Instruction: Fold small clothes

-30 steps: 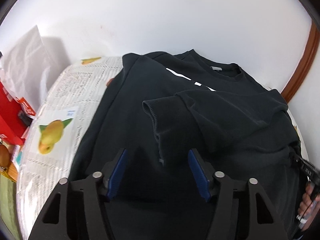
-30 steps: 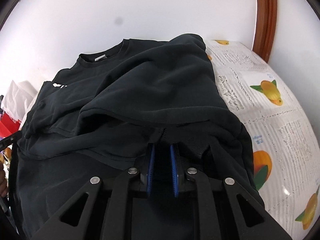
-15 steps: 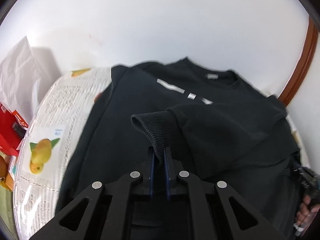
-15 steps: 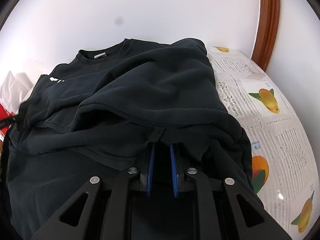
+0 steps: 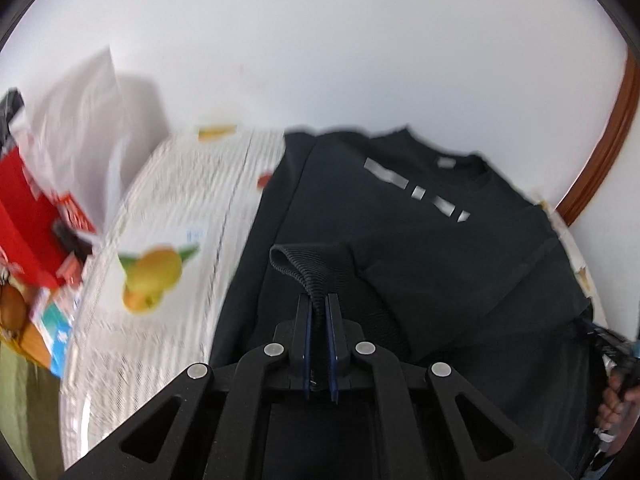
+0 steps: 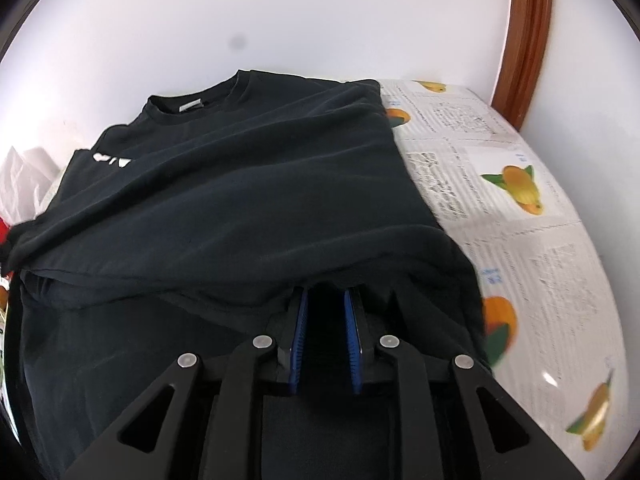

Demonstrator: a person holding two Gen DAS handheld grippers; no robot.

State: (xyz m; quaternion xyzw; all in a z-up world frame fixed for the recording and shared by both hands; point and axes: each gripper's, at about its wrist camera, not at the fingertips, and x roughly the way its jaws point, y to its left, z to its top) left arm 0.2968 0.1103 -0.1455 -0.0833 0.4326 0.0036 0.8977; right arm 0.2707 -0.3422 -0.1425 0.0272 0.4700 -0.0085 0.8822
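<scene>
- Left gripper (image 5: pixel 319 312): my jaws are clamped nearly flat on the ribbed cuff (image 5: pixel 298 266) of a sleeve. The cuff rises straight out of my tips and curls over just beyond them. I hold the cuff rather than mid-sleeve, in my judgement, because the whole sleeve trails after it when carried across.
- Black sweatshirt (image 5: pixel 420 240): it lies spread ahead of my left jaws, collar at the far end and a white printed strip (image 5: pixel 416 190) across the chest. The held sleeve runs back from my tips to the right shoulder side of the view.
- Right gripper (image 6: pixel 325 312): my jaws have just been opening by a small step and stand narrowly parted. Dark cloth fills the gap; whether the pads still press on it I cannot tell. A folded panel of the sweatshirt (image 6: pixel 248 200) lies directly beyond my tips, its edge just ahead of them.
- Fruit-print table cover (image 6: pixel 520 216): bare to the right of my right jaws and to the left of my left jaws, so the garment sits between both grippers.
- Judged stage: sleeve fold in hand; body fold not yet done.
</scene>
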